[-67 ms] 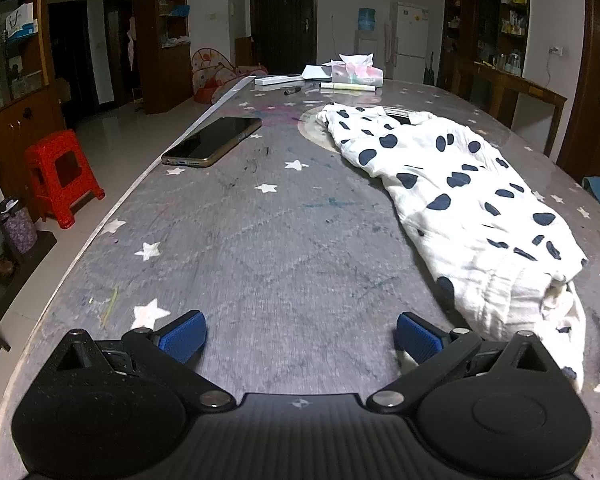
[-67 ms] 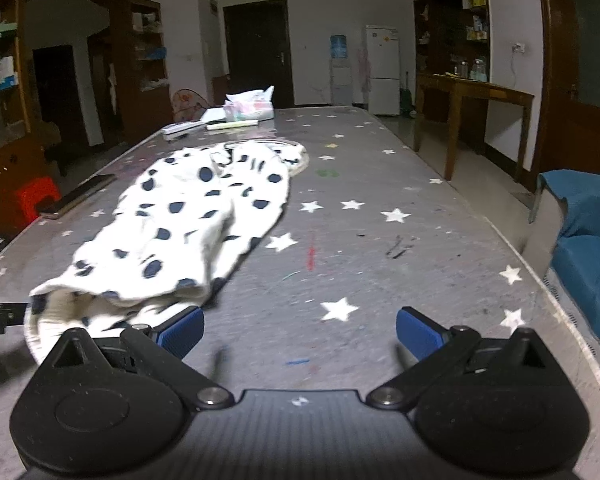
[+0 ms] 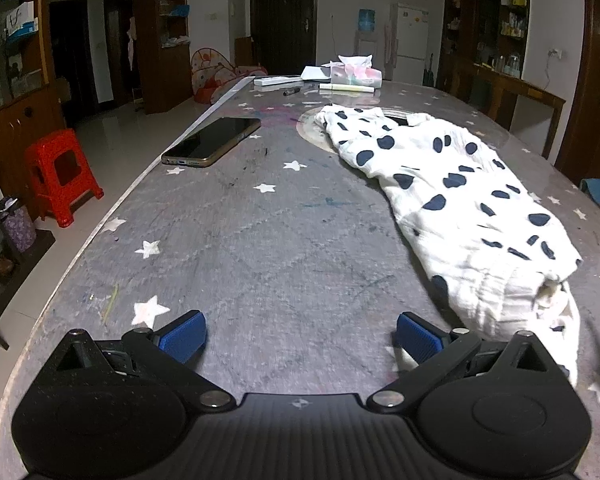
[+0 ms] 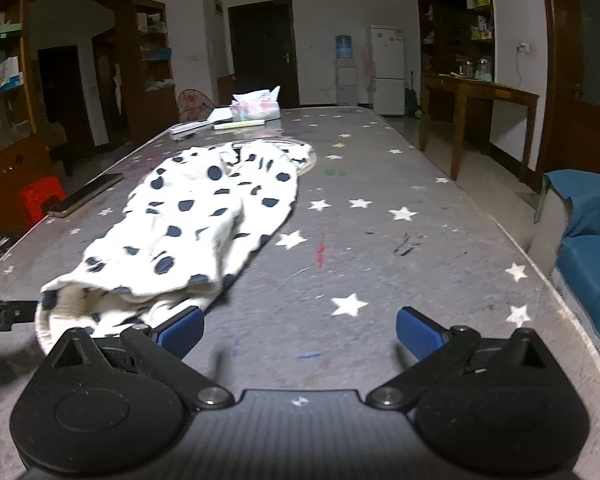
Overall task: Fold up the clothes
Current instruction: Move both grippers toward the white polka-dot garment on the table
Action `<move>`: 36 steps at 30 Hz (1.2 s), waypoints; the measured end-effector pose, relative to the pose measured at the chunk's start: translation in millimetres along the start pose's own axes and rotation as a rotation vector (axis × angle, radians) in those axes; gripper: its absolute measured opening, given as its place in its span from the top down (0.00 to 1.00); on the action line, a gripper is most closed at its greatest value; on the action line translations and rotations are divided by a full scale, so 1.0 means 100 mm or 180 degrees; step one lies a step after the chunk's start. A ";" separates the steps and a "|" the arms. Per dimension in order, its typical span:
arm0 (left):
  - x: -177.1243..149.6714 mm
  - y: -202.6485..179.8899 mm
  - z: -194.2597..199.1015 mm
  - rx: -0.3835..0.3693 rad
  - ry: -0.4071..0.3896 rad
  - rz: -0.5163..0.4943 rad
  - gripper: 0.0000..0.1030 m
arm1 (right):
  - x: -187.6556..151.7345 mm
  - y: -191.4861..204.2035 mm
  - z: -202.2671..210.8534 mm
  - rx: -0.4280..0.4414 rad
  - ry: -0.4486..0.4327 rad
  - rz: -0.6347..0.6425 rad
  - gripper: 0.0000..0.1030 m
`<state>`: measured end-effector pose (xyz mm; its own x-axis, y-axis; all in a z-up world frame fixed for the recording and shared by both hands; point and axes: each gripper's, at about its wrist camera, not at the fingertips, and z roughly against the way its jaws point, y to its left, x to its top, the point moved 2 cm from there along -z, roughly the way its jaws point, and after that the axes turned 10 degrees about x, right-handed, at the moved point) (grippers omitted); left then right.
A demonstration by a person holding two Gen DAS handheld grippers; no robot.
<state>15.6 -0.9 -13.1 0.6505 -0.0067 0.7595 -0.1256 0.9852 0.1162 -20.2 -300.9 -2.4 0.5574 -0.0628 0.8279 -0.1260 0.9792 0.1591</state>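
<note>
From the left wrist, the left claw (image 3: 301,338) stands wide open over bare tabletop (image 3: 284,248), gripping nothing, with the spotted white garment (image 3: 460,208) ahead to its right (a phone (image 3: 212,142) lies ahead-left). From the right wrist, the right claw (image 4: 300,334) is equally spread and empty, the garment (image 4: 204,224) stretching ahead-left, its near end just beside the left finger (image 4: 180,330).

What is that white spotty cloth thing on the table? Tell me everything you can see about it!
The white garment with dark blue spots looks like soft, crinkly cotton. It lies loosely and rumpled, not folded yet, stretched lengthwise along the grey star-patterned table. Its far end rests on a round pale patch on the tabletop. Its near end is bunched, with a gathered opening that may be a waistband. Neither gripper holds it; the nearest blue pads sit right beside its near edge, and contact cannot be judged.
</note>
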 end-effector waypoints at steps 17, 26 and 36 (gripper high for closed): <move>-0.07 -0.17 0.32 -0.0053 -0.0075 -0.0121 0.00 | -0.09 0.18 0.08 0.0187 0.0113 -0.0013 0.00; -0.09 -0.22 0.35 -0.0071 -0.0050 -0.0149 0.00 | -0.08 0.30 0.06 0.0287 0.0224 0.0068 0.00; -0.12 -0.27 0.34 -0.0071 -0.0010 -0.0178 0.00 | -0.08 0.33 0.05 0.0338 0.0242 0.0072 0.00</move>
<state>-14.1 -33.1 -3.8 0.6536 -0.0623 0.7543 -0.0723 0.9869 0.1442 -33.1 -268.9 -0.7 0.6134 -0.0222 0.7894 -0.2231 0.9540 0.2002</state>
